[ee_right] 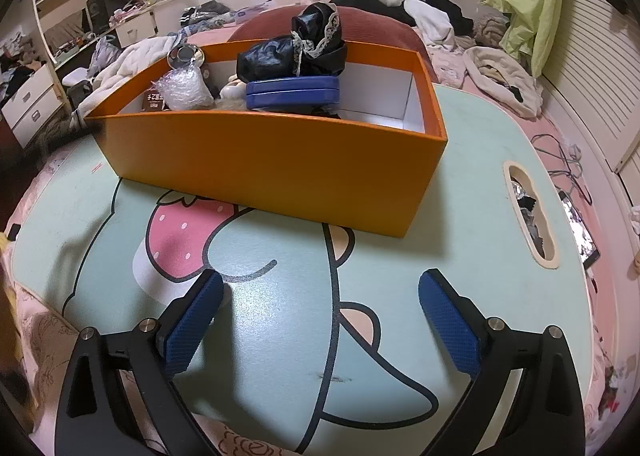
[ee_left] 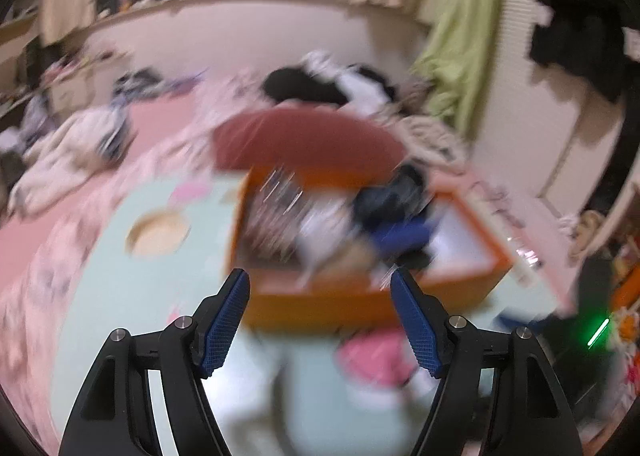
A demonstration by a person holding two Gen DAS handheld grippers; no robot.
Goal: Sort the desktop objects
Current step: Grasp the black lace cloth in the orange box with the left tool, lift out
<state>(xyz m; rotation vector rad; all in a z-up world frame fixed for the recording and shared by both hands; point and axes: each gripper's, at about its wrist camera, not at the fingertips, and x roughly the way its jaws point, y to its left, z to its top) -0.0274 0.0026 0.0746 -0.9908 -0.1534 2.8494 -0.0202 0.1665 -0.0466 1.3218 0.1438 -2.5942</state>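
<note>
An orange box [ee_right: 280,159] stands on the mint-green cartoon table [ee_right: 460,256]. Inside it lie a blue flat case [ee_right: 292,93], a black lace-trimmed bag [ee_right: 296,49], a bubble-wrapped item [ee_right: 184,89] and a round metal tin [ee_right: 185,54]. My right gripper [ee_right: 320,288] is open and empty, low over the table in front of the box. In the blurred left wrist view, my left gripper [ee_left: 320,282] is open and empty, above the near wall of the orange box [ee_left: 320,304].
The table has an oval slot [ee_right: 530,211] at the right and a round cup hole [ee_left: 158,234]. A dark red cushion [ee_right: 376,27] and piled clothes [ee_right: 424,15] lie behind the box. A phone [ee_right: 580,230] and cables lie right of the table.
</note>
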